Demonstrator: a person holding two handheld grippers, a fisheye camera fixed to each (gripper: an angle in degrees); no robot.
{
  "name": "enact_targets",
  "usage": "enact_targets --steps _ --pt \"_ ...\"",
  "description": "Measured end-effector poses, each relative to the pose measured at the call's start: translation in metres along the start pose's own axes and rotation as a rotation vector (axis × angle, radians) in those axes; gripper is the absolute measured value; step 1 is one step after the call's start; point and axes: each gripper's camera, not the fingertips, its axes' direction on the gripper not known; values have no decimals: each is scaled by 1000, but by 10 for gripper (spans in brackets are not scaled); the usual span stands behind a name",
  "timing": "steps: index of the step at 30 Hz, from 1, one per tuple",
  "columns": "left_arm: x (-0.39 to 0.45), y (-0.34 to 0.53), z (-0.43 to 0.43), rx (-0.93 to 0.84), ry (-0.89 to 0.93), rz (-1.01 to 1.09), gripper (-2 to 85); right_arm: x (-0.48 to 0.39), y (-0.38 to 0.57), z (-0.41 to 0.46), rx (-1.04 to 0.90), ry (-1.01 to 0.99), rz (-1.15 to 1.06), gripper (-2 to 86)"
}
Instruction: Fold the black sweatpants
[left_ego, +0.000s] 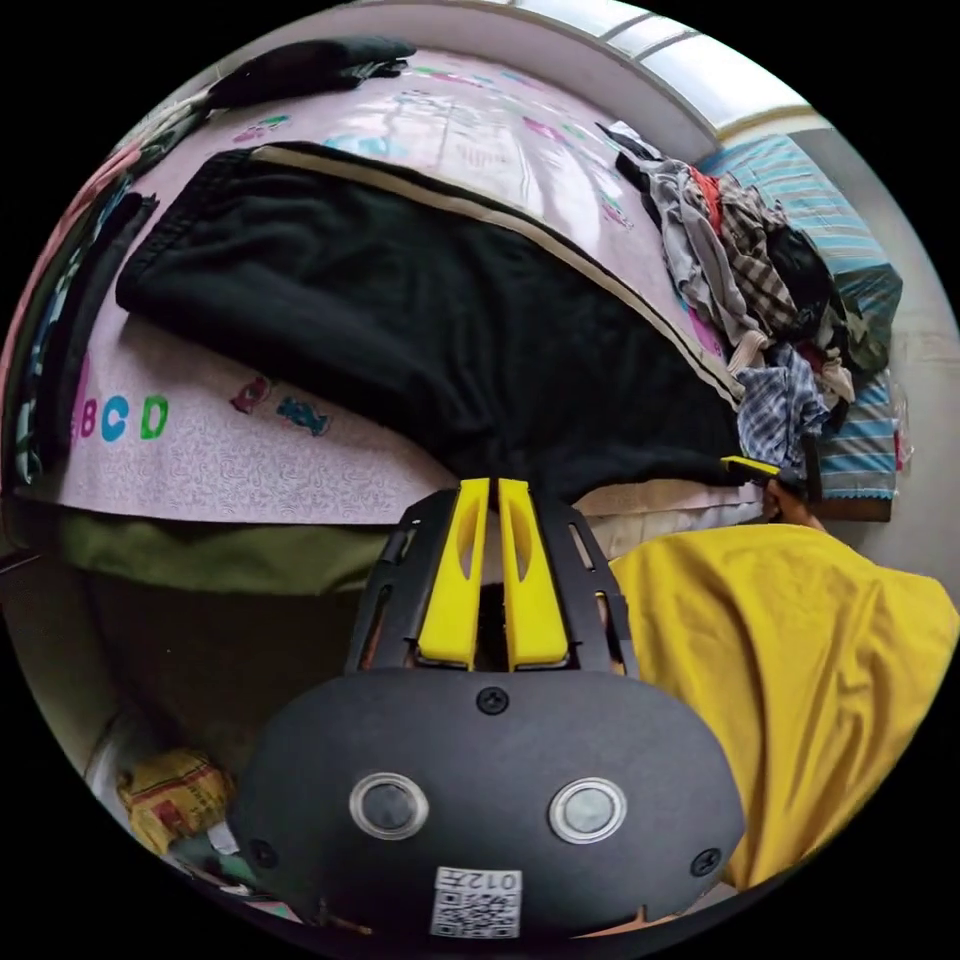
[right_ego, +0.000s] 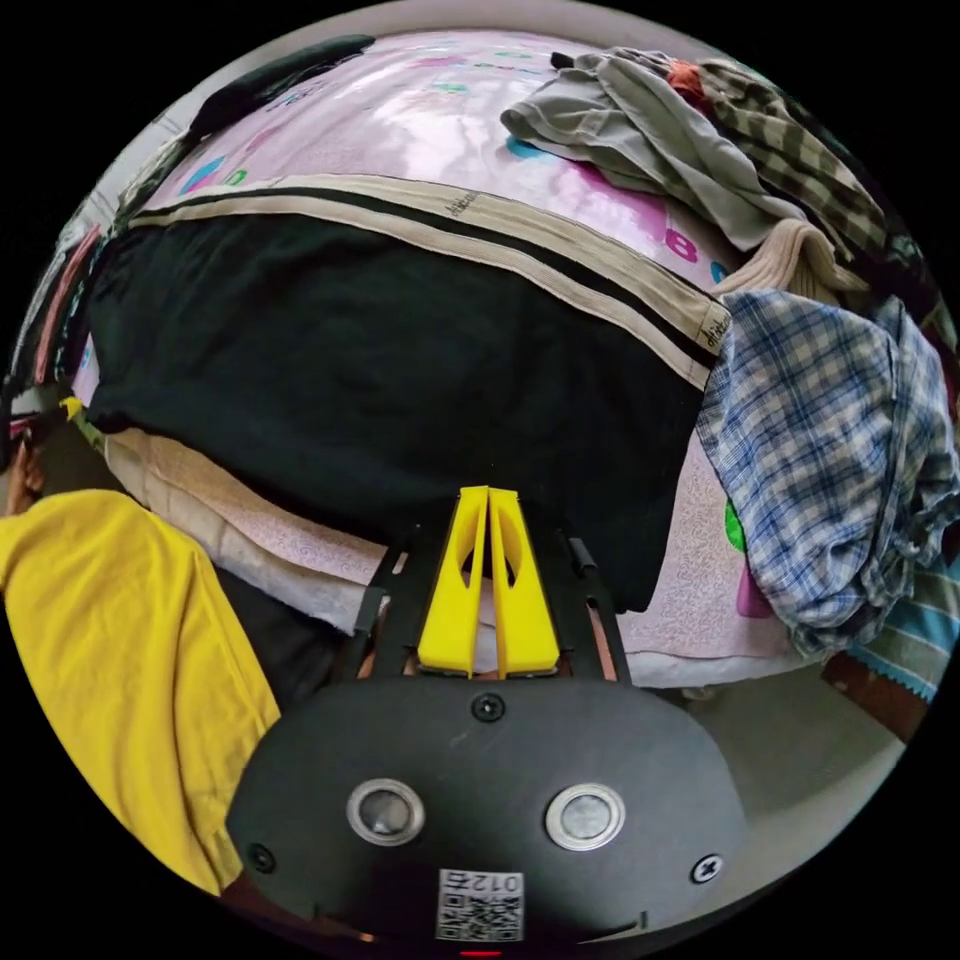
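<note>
The bed's pink printed sheet (left_ego: 240, 460) carries the black sweatpants (left_ego: 420, 310) beside a heap of clothes (left_ego: 760, 290).

1. Your sweatpants (left_ego: 420, 300) are black, with a beige side stripe (right_ego: 560, 250) split by a thin black line.
2. The sheet (left_ego: 250, 450) under them is pale pink, printed with coloured letters.
3. Your jaws are yellow on black bodies.
4. The shirt (right_ego: 840, 450) beside them is blue-and-white plaid.
5. Your top (left_ego: 800, 660) is yellow.
</note>
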Motion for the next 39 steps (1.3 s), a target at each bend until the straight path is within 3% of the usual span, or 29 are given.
enact_targets --steps 5,9,16,25,31,36,39 --pt "-35 -3 32 -204 -171 -4 4 -9 -33 18 -90 -20 -10 2" --pt "-98 -5 -9 -36 -155 -104 5 -26 -60 29 -203 58 -17 1" --pt "-182 -90 -63 87 -235 -74 5 -111 -116 -6 82 32 -89 -1" --pt "-256 -244 -64 67 -274 27 4 -246 -200 13 88 -148 -173 -1" --pt "-302 -303 -29 -33 -244 80 0 -268 -215 29 53 -152 -80 -1" --pt "-315 -317 -36 -22 -150 68 2 -254 -234 29 96 -163 50 -1" --pt "-293 -300 -57 49 -196 141 4 -245 -252 23 163 -123 107 -1"
